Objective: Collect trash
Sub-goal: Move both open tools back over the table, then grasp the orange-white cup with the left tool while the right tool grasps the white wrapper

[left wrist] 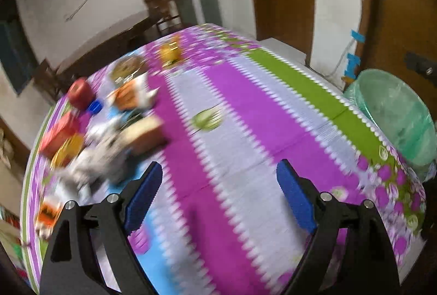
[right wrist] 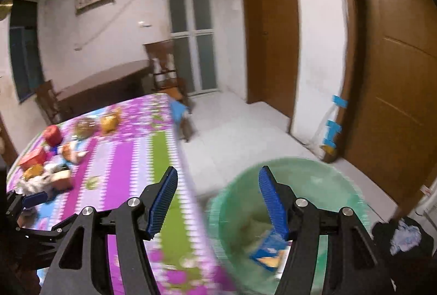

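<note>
My left gripper [left wrist: 220, 166] hangs open over the purple-and-green tablecloth [left wrist: 245, 131], with nothing between its blue pads. Left of it lies a blurred heap of trash: a red cup [left wrist: 80, 93], a red box [left wrist: 58, 136], a brown box [left wrist: 144, 133], crumpled white paper [left wrist: 101, 158] and an orange wrapper [left wrist: 128, 98]. A small green wrapper [left wrist: 207, 118] lies alone ahead. My right gripper [right wrist: 218, 170] is open and empty, above the gap between the table edge and the green-lined bin [right wrist: 300, 185]. A blue packet [right wrist: 269, 245] lies inside the bin.
The bin [left wrist: 396, 114] stands on the floor off the table's right side. Beyond it are brown doors [right wrist: 396, 76], with a wooden chair [right wrist: 166, 71] and a dark table [right wrist: 109, 82] behind. A black bag with cloth [right wrist: 404, 237] lies on the floor at right.
</note>
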The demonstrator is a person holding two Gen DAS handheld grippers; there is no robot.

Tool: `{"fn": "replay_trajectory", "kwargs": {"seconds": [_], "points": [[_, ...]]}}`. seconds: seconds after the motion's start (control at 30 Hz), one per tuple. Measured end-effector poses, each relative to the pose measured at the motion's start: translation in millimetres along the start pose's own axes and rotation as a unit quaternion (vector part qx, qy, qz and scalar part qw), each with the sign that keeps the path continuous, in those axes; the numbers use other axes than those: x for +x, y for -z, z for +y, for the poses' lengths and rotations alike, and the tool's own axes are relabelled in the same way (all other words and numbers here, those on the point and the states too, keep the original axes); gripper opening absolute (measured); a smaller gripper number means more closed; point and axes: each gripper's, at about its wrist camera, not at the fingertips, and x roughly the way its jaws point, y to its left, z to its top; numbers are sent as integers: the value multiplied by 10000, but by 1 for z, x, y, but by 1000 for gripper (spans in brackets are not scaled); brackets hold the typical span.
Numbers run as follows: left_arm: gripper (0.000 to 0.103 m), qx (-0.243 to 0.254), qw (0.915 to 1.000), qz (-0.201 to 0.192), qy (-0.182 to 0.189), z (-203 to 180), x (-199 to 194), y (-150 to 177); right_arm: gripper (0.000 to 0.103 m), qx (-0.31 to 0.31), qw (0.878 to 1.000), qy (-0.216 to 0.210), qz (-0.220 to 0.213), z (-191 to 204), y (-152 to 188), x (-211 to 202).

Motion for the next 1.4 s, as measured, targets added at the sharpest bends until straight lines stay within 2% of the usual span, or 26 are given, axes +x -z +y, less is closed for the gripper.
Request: {"fn": "replay_trajectory", "kwargs": {"seconds": [0.17, 0.33, 0.5, 0.53, 0.6, 0.7, 0.8, 0.93, 1.03, 1.3, 1.4], "points": [[83, -544, 9983, -180, -130, 56, -34, 20, 63, -184, 9975, -648, 229, 61, 3, 10], [85, -1330, 9891, -443, -441, 128, -70, 36, 63, -312, 9864, -1509, 566, 124, 11, 18], [86, -2049, 9734, -617, -813, 193, -96, 49, 71, -211, 9585, -2643, 1052, 187, 18, 25], [87, -2207, 9682, -655, -977, 209, -100, 54, 71, -159, 9509, -2859, 1177, 199, 19, 28], [87, -2246, 9664, -635, -1076, 223, -101, 60, 72, 32, 9316, -3307, 1510, 225, 21, 34], [87, -1891, 9722, -662, -1210, 230, -106, 76, 78, 394, 9013, -3826, 1992, 249, 28, 44], [87, -969, 9833, -566, -1433, 217, -104, 96, 82, 580, 8860, -3986, 2296, 267, 35, 53], [87, -71, 9868, -331, -1584, 202, -90, 110, 82, 517, 8775, -3983, 2622, 295, 47, 70], [87, 231, 9862, -156, -1634, 198, -71, 109, 82, 559, 8721, -3944, 2841, 308, 59, 79], [87, 387, 9854, -132, -1653, 202, -43, 97, 82, 598, 8714, -3855, 2976, 334, 72, 101], [79, 427, 9837, -81, -1743, 203, -33, 94, 81, 599, 8675, -3898, 3032, 336, 72, 103]]}}
